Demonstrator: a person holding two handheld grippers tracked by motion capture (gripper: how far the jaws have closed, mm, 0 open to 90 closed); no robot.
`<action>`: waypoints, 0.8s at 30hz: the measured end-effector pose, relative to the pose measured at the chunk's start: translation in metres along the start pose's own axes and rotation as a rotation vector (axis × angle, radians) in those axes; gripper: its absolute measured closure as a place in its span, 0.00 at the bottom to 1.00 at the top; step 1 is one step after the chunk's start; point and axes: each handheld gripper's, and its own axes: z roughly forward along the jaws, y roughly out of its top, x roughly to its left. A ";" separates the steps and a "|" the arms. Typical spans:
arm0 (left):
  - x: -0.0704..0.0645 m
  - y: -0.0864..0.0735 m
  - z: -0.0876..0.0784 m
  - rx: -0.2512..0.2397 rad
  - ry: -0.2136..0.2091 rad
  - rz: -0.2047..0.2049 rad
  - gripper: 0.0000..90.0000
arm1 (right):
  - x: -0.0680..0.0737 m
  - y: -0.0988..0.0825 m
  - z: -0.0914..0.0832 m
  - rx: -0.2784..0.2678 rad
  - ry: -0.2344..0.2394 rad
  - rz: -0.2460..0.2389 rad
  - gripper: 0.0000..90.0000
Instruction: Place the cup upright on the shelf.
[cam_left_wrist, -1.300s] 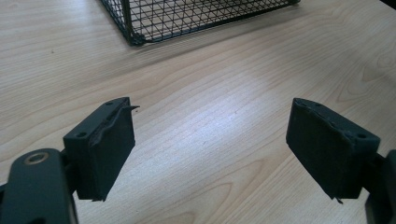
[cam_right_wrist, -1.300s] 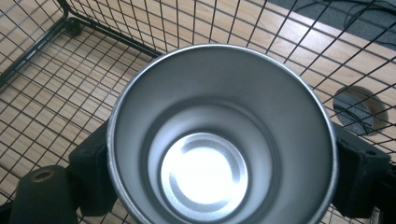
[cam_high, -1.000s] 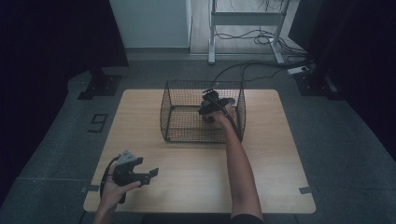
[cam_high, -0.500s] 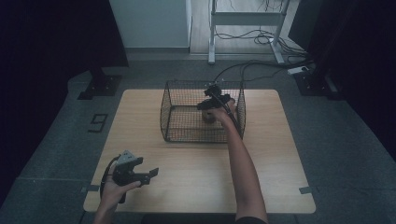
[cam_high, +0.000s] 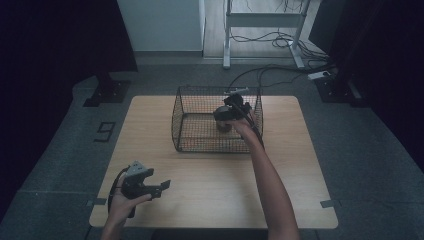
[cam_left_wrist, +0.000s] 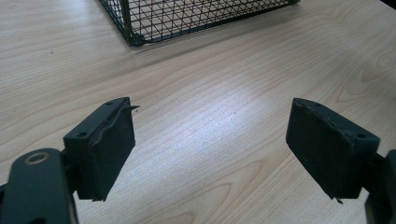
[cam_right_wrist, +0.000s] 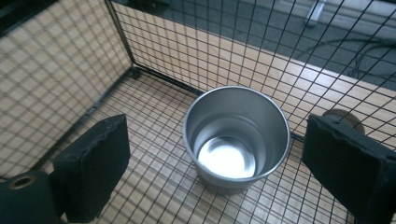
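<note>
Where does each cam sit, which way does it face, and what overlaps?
High view: fixed above the person's side, looking forward and down on the table; both forearms, left claw, right claw in the wire basket.
Left gripper view: rides the left claw, facing bare tabletop; jaws wide apart, basket corner beyond.
Right gripper view: rides the right claw, looking down at the steel cup between its jaws, untouched.
Shared: all three show the basket.

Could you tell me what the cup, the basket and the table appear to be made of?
The round silver cup looks like brushed metal: its floor mirrors light. The black mesh basket looks like coated wire welded in a grid. The pale table shows wood grain, perhaps laminate.
</note>
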 end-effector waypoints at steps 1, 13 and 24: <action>0.000 0.000 0.000 0.000 0.001 0.000 0.18 | 0.001 -0.002 -0.004 -0.010 0.003 -0.002 0.11; -0.003 0.001 0.002 0.003 0.005 0.005 0.18 | 0.005 -0.034 -0.068 -0.148 0.060 -0.037 0.17; -0.007 0.001 0.006 0.007 0.007 0.017 0.17 | 0.002 -0.095 -0.107 -0.199 0.106 -0.046 0.19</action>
